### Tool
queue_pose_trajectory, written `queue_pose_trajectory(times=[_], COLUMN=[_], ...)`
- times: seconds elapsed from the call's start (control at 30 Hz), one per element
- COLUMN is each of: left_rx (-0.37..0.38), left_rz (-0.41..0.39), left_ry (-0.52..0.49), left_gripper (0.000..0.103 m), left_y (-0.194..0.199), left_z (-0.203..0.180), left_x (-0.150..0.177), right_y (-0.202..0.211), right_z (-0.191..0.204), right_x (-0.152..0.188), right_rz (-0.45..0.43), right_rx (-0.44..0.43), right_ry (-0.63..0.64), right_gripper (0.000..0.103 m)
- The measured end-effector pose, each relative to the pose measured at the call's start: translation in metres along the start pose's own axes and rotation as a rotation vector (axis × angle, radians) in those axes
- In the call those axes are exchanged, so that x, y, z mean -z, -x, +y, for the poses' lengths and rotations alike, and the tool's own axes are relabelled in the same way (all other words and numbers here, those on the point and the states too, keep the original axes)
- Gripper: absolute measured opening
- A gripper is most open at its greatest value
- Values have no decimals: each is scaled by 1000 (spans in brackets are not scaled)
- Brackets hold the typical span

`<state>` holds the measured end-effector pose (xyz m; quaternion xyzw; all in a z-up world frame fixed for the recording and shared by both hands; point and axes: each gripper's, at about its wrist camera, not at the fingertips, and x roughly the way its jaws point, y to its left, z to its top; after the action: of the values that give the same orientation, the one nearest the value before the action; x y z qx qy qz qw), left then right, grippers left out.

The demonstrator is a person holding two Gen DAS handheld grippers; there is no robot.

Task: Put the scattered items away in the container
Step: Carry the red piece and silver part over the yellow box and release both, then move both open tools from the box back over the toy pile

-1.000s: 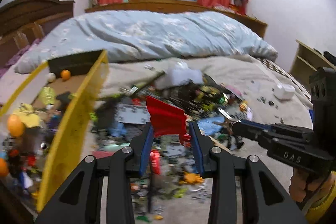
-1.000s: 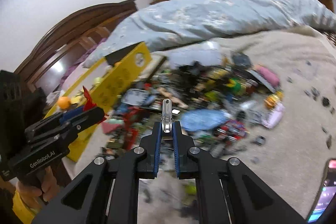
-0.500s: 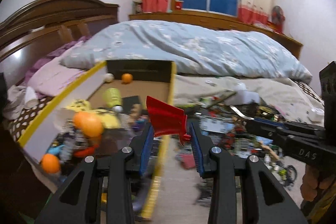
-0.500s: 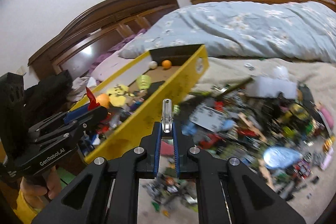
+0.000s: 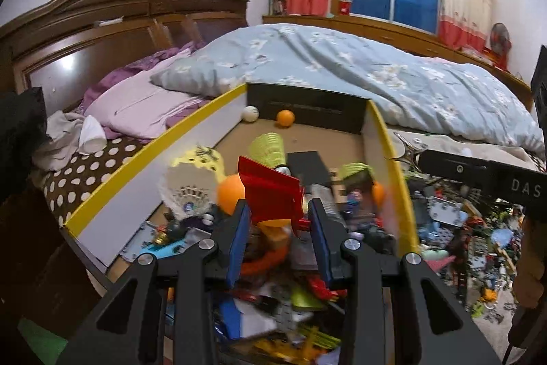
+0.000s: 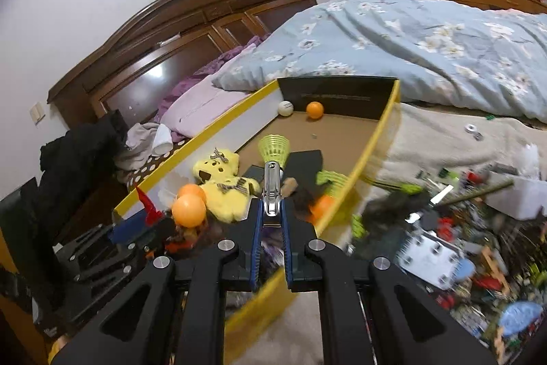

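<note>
Gripping a shiny metal clip [image 6: 271, 190] over the yellow-rimmed box [image 6: 371, 142].

Right gripper [image 6: 271, 221] clamping the clip between blue pads [image 6: 255, 248], clip standing upright and poking forward past the fingertips. Hanging just above the box's near right wall. Lying inside: a yellow plush bear [image 6: 224, 178], orange balls [image 6: 188, 210], a green shuttlecock [image 6: 273, 148], with a white ball [image 6: 285, 108] sitting at the far wall. Left gripper [image 6: 136, 223] showing at lower left, pinching a red piece [image 6: 147, 207]. Spreading over the bed to the right of the box, a blurred toy heap [image 6: 461, 238].
</note>
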<state>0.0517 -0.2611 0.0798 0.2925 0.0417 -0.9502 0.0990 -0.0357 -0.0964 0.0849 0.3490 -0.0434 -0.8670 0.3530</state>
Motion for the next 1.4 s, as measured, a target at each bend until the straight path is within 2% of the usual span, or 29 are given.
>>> queue_pose_trajectory(times=[0.3,0.37,0.43,0.5,0.8,1.13,1.4], left_rx=[-34,-26,-29,-38,-3,68,129], left_rz=[7,14,9,-1,11,-5,0], left_ry=[-5,-5,2,5,18,-14,-50], left_gripper=[36,44,64,69,69,69,69], left_y=[-10,-11,-10,-8,-1,18,29], left_z=[13,11,11,10,-5,-50,-88], left_x=[-4,-4,-4,-4,-5,-9,-5], right_y=[-42,-45,-44,-41,-14,38,83], right_z=[21,24,25,25,15,0,-23], right_x=[-10,-9,-8,-7,1,12,29], right_rz=[35,37,34,33,13,-37,-73], right_rx=[12,17,11,-1,-5,20,72], right_ry=[42,49,51,50,24,33,8], right_gripper=[12,18,27,28,28,28,28])
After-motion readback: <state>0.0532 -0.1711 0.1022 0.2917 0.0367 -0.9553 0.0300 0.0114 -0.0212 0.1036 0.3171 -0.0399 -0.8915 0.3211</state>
